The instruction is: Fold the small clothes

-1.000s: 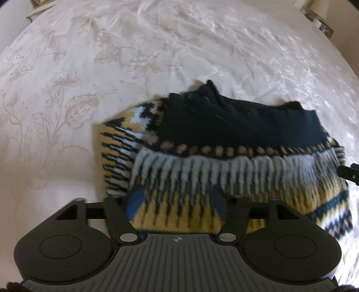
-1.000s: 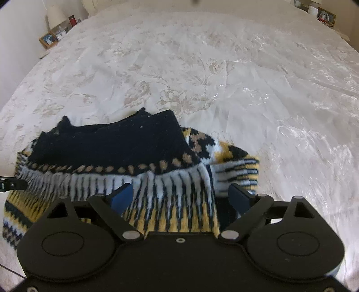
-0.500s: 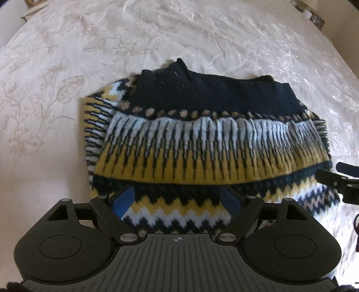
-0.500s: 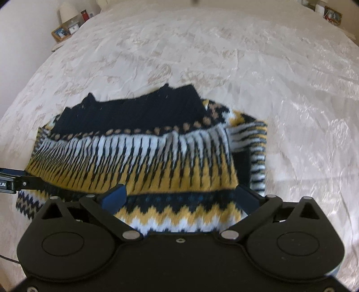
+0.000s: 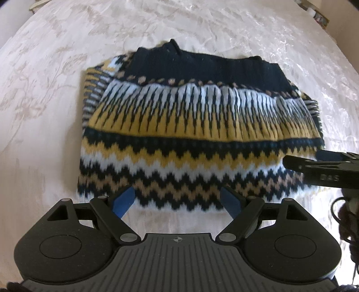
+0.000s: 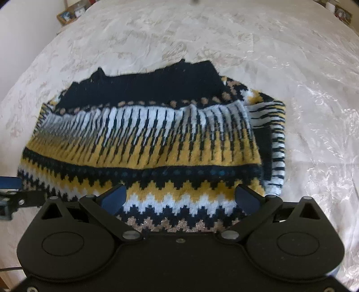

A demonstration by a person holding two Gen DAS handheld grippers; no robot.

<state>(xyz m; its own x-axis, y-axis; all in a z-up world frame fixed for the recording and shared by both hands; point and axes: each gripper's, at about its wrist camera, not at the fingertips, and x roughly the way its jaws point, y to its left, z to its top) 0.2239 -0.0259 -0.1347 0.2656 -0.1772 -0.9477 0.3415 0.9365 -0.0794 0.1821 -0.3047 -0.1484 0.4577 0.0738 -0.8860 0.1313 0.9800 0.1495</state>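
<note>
A knit sweater (image 5: pixel 197 125) (image 6: pixel 145 146) with navy, yellow, white and tan zigzag bands lies folded flat on the bed, its navy end farthest from me. A striped sleeve is tucked along its side. My left gripper (image 5: pixel 177 200) is open over the near hem at the sweater's left part, its blue pads apart and holding nothing. My right gripper (image 6: pixel 179 197) is open wide over the near hem at the right part, also holding nothing. One of the right gripper's fingers (image 5: pixel 314 167) reaches in from the right edge of the left wrist view.
A cream floral bedspread (image 5: pixel 44 89) (image 6: pixel 303 78) spreads out on all sides of the sweater. Framed pictures (image 6: pixel 67 15) stand on a stand beyond the bed's far left corner. Small items (image 6: pixel 343 12) sit beyond the far right corner.
Both grippers have drawn back toward the sweater's near hem, and their jaws stand wider. The lower zigzag bands, out of view a second ago, now show in both views.
</note>
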